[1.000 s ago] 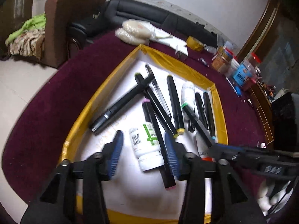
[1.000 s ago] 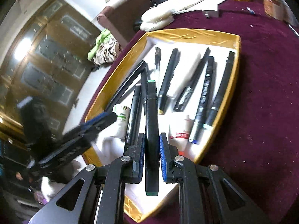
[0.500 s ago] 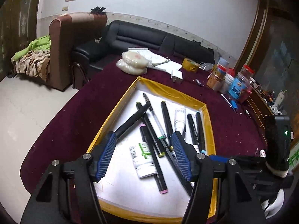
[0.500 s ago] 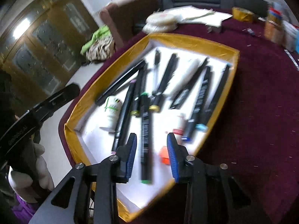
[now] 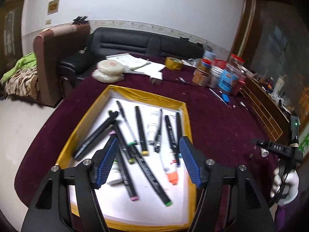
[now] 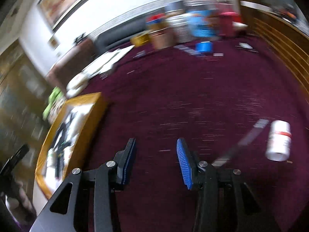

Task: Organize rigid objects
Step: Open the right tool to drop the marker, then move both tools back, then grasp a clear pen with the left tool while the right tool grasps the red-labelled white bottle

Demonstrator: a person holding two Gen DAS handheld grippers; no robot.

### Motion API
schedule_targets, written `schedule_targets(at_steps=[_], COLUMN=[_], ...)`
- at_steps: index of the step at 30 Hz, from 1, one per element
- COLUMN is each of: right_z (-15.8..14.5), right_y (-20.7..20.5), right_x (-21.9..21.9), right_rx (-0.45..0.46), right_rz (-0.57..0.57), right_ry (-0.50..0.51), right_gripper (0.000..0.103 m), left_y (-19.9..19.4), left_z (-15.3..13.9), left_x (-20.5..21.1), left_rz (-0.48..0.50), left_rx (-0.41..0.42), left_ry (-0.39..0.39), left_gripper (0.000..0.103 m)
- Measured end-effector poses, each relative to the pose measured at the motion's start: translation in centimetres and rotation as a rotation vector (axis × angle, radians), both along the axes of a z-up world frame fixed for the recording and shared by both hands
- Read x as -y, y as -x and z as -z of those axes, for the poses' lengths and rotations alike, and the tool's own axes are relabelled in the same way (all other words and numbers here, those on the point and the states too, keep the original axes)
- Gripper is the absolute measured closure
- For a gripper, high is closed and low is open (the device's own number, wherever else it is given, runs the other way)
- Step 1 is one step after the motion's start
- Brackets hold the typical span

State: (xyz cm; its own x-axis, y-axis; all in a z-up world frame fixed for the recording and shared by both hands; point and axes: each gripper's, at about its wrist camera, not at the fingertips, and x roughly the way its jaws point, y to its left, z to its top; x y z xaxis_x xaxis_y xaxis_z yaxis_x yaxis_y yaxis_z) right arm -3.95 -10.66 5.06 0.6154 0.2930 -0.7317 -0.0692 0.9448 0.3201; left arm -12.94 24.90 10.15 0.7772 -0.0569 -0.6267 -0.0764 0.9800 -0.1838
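A gold-rimmed white tray [image 5: 90, 114] holds several black marker pens [image 5: 140, 129], a green-capped marker [image 5: 150, 172], a pink-capped marker [image 5: 125, 174] and small white bottles [image 5: 153, 123]. My left gripper [image 5: 148, 162] is open and empty, raised above the tray's near half. My right gripper [image 6: 156, 160] is open and empty over bare maroon cloth, to the right of the tray [image 6: 85, 119]. In the blurred right wrist view a white bottle with a red band [image 6: 279, 141] and a dark pen [image 6: 241, 145] lie on the cloth at right.
The round table has a maroon cloth [image 5: 212, 123]. Jars and cans [image 5: 218, 73], a tape roll [image 5: 173, 63], papers [image 5: 133, 62] and white bags [image 5: 109, 71] stand at the far side. A sofa [image 5: 135, 44] and armchair [image 5: 56, 58] are behind.
The right gripper let go of the green-capped marker, which now lies in the tray, then swung right off the tray over the cloth. The left gripper rose and opened wider.
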Motion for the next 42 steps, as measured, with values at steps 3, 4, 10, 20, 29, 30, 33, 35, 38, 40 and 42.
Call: schedule_targets(at_steps=[3,4,10,20,29,30,33,35,38,40,42], right_z=[-0.2,-0.2,-0.5,1.6,3.4,3.6,4.1,4.3,4.5,4.8,4.8], right_y=[0.9,1.3,3.7,2.1,-1.3,-1.5,-1.4,-1.0,-0.1,0.3,0.6], right_x=[4.7,6.4,14.7,17.6,15.1,14.8,14.0,14.1,16.0,17.3,17.7], right_rx=[0.009,0.01,0.029,-0.05,-0.087,-0.091,-0.062,-0.021,0.02,0.026,0.032], right_rz=[0.102,0.141,0.335,0.365,0.343,0.334,0.333,0.339,0.373,0.393,0.399], right_ry=[0.003,0.0,-0.005,-0.027,0.02,0.028,0.066,0.064,-0.05,-0.127,-0.157], right_gripper=[0.065,0.065,0.064,0.064,0.053,0.053,0.07,0.072,0.072,0.072,0.072], left_y=[-0.1,-0.1,-0.2,-0.8,-1.8,-2.2,-3.3,-3.9,-4.9,-5.7,-6.6], left_z=[-0.3,-0.4,-0.9,0.7,1.1,1.1,1.4,1.9,3.0,4.1,5.1], left_x=[1.6,2.2,6.1,12.6,17.3,18.4,21.6,24.3,28.4,31.0,32.9], left_rz=[0.053,0.068,0.18,0.321,0.435,0.461,0.537,0.59,0.673,0.729,0.761], left_rx=[0.003,0.006,0.023,-0.046,-0.076,-0.08,-0.086,-0.081,-0.083,-0.098,-0.116], left_ry=[-0.004,-0.005,-0.034,-0.083,-0.13,-0.126,-0.126,-0.16,-0.211,-0.231,-0.244], left_gripper=[0.038,0.038,0.038,0.038,0.038,0.038,0.038,0.038,0.038,0.038,0.038])
